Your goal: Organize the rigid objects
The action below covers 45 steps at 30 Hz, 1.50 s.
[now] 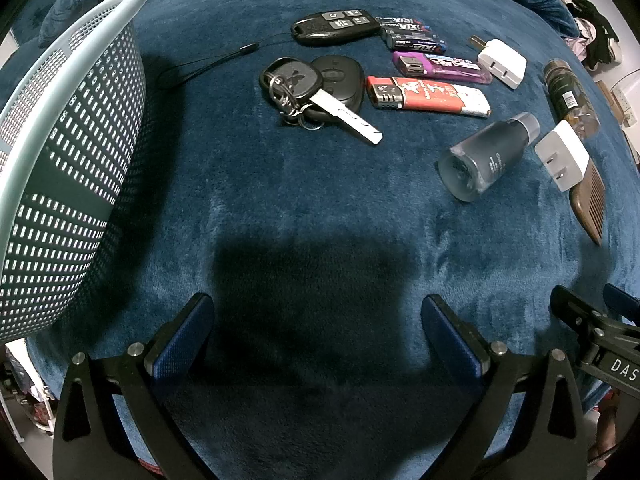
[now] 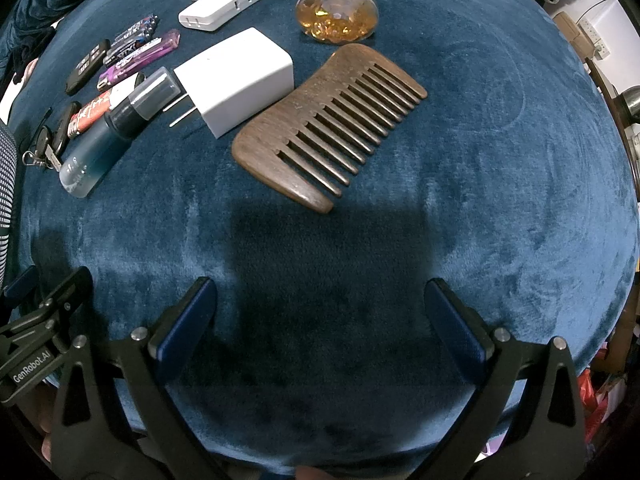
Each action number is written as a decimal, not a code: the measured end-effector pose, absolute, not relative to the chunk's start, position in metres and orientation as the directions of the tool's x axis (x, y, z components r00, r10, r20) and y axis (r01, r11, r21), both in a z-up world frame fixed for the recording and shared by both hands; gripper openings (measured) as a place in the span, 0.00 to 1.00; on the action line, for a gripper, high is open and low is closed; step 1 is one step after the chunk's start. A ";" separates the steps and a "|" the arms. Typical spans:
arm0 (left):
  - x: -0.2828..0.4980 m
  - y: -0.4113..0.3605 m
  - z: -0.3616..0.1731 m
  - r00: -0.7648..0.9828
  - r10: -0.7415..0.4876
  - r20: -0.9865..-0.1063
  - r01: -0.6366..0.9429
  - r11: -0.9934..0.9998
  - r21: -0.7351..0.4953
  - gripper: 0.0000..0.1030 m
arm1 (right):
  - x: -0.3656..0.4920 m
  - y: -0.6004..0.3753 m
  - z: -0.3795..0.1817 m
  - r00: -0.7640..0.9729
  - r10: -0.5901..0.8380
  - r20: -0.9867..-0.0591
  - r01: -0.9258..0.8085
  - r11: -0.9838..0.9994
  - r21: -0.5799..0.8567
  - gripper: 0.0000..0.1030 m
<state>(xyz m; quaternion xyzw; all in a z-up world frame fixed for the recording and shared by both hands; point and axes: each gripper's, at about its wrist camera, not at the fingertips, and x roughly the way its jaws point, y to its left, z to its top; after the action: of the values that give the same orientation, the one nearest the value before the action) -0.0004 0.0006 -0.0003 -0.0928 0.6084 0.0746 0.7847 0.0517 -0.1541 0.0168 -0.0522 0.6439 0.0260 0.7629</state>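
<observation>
Blue plush cloth (image 1: 280, 184) covering the whole surface.

Left gripper (image 1: 316, 320), lower centre of left wrist view: jaws wide, nothing between, above bare cloth.
Right gripper (image 2: 320, 304), lower centre of right wrist view: jaws wide, nothing between, above bare cloth. "GenRobot.AI" legible on the other gripper's body at lower left; "DAS" partly legible at lower right of the left view.

Pale perforated basket (image 1: 60, 152), left edge of left view, tilted in the fisheye.

Items, upper half of left view:
- Black remote fob (image 1: 336, 26) with 4 buttons and cord, top centre.
- Batteries (image 1: 412, 36), just right of fob; print unreadable.
- Purple lighter (image 1: 440, 66), below batteries.
- Red-and-white lighter (image 1: 428, 96), below purple one; print unreadable.
- Car key with ring (image 1: 312, 92), resting on an oval black fob.
- Flat white plug (image 1: 502, 62), upper right.
- Frosted bottle (image 1: 484, 156), lying down, label unreadable.

Items, upper half of right view:
- Wooden comb (image 2: 332, 124), centre, 1 edge touching white charger (image 2: 236, 80).
- Amber capsule bottle (image 2: 338, 12), top centre, lying down.
</observation>
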 end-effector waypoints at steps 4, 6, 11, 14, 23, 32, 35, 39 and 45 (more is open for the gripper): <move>0.000 0.000 0.000 0.249 0.005 -0.969 -0.230 0.972 -0.054 1.00 | 0.052 -0.154 0.017 0.170 -0.028 -0.985 -0.107 0.993 -0.046 1.00; 0.000 0.001 0.000 0.249 0.005 -0.969 -0.230 0.972 -0.054 1.00 | 0.052 -0.154 0.017 0.170 -0.028 -0.985 -0.107 0.993 -0.046 1.00; 0.000 0.000 0.000 0.249 0.005 -0.969 -0.230 0.972 -0.054 1.00 | 0.052 -0.154 0.017 0.171 -0.028 -0.985 -0.107 0.993 -0.046 1.00; 0.000 0.001 0.000 0.249 0.006 -0.969 -0.230 0.972 -0.053 1.00 | 0.052 -0.154 0.017 0.171 -0.028 -0.985 -0.107 0.993 -0.047 1.00; 0.000 0.000 0.000 0.249 0.006 -0.969 -0.230 0.972 -0.053 1.00 | 0.052 -0.154 0.017 0.172 -0.028 -0.985 -0.107 0.993 -0.047 1.00; 0.000 0.001 -0.001 0.244 0.005 -0.970 -0.229 0.972 -0.052 1.00 | 0.052 -0.153 0.017 0.189 -0.031 -0.982 -0.106 0.993 -0.051 1.00; 0.006 0.004 -0.002 0.229 -0.002 -0.974 -0.227 0.972 -0.056 1.00 | 0.043 -0.152 0.019 0.227 -0.028 -0.973 -0.093 0.994 -0.050 1.00; 0.015 0.008 0.001 0.223 -0.004 -0.975 -0.227 0.972 -0.056 1.00 | 0.024 -0.153 0.022 0.339 -0.025 -0.940 -0.077 0.996 -0.054 1.00; 0.017 0.005 0.002 0.231 0.016 -0.973 -0.207 0.978 -0.033 1.00 | 0.020 -0.155 0.022 0.356 -0.017 -0.934 -0.070 0.996 -0.045 1.00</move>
<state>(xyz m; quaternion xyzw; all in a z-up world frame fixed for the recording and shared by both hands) 0.0169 0.0053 0.0018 -0.0775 0.6158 0.0713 0.7809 0.0203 -0.1551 0.0222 -0.0386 0.5672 0.0161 0.8225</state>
